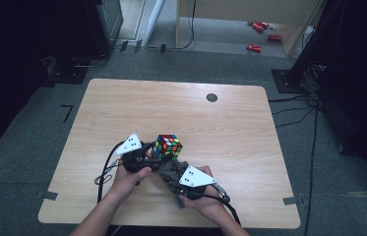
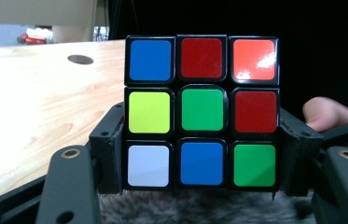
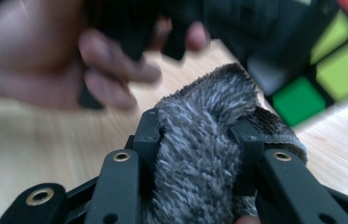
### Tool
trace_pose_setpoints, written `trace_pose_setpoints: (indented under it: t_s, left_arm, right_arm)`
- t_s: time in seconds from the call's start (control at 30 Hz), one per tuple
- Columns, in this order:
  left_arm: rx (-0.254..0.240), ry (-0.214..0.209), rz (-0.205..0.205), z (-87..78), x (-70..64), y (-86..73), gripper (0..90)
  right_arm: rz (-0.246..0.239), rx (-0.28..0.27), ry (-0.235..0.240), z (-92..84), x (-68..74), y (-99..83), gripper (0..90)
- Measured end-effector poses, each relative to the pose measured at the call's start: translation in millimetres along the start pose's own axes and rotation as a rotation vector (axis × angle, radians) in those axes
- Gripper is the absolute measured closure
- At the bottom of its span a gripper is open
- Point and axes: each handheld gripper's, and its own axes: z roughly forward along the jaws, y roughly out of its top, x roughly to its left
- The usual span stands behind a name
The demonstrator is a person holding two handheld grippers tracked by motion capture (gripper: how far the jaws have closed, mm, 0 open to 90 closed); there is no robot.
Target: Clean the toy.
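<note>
A colour-scrambled puzzle cube (image 1: 168,146) is held just above the wooden table (image 1: 122,108), near its front middle. My left gripper (image 1: 150,153) is shut on the cube (image 2: 202,112), one black jaw pressed against each side of it. My right gripper (image 1: 171,173) sits just right of and below the cube and is shut on a bunched grey fuzzy cloth (image 3: 199,140). The cloth (image 1: 171,169) lies right under the cube, and its grey pile (image 2: 195,207) fills the space below the cube's bottom row. The cube's green and yellow stickers (image 3: 330,70) are blurred at the upper right of the right gripper view.
A dark round hole (image 1: 212,97) marks the table's far right part. Red cans (image 1: 261,35) lie on the floor beyond the table. Cables (image 1: 289,110) run over the carpet at the right. The hand on the left gripper (image 3: 45,65) is close ahead of the right gripper.
</note>
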Motion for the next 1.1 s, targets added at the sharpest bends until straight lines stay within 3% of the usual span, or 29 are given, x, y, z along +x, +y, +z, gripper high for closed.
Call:
trace_pose_setpoints:
  t_s: [0.1,0.23,0.3,0.5,0.57,0.77,0.97,1.1]
  left_arm:
    - [-0.013,0.012,-0.006,0.7,-0.6,-0.9,34.7]
    - [-0.050,0.028,-0.013,-2.4,0.1,0.7,34.7]
    - [-0.065,0.029,-0.024,-2.4,0.0,-0.2,34.7]
    - [-0.055,0.040,-0.009,2.6,-4.2,-3.5,34.7]
    - [-0.065,0.049,-0.007,0.8,-3.9,-2.5,34.7]
    - [-0.086,0.063,-0.022,-2.7,-0.5,-0.8,34.7]
    - [-0.055,0.063,0.010,2.4,-5.5,-3.2,34.7]
    - [-0.074,0.069,0.001,-1.1,-3.5,-0.9,34.7]
  right_arm:
    - [0.072,-0.036,-0.009,-3.0,-0.4,5.0,64.3]
    - [0.237,-0.066,-0.059,-7.9,-11.4,2.7,65.1]
    - [0.273,-0.073,-0.084,-7.9,-13.2,1.2,65.1]
    - [0.270,-0.073,-0.032,-2.3,-0.9,4.2,64.9]
    - [0.277,-0.069,-0.044,-2.4,-1.4,5.2,64.8]
    - [0.385,-0.056,-0.126,-9.3,-20.2,-0.8,65.0]
    - [0.377,-0.048,-0.063,-2.9,-7.5,2.3,64.5]
    - [0.390,-0.061,-0.099,-7.3,-15.9,2.3,64.6]
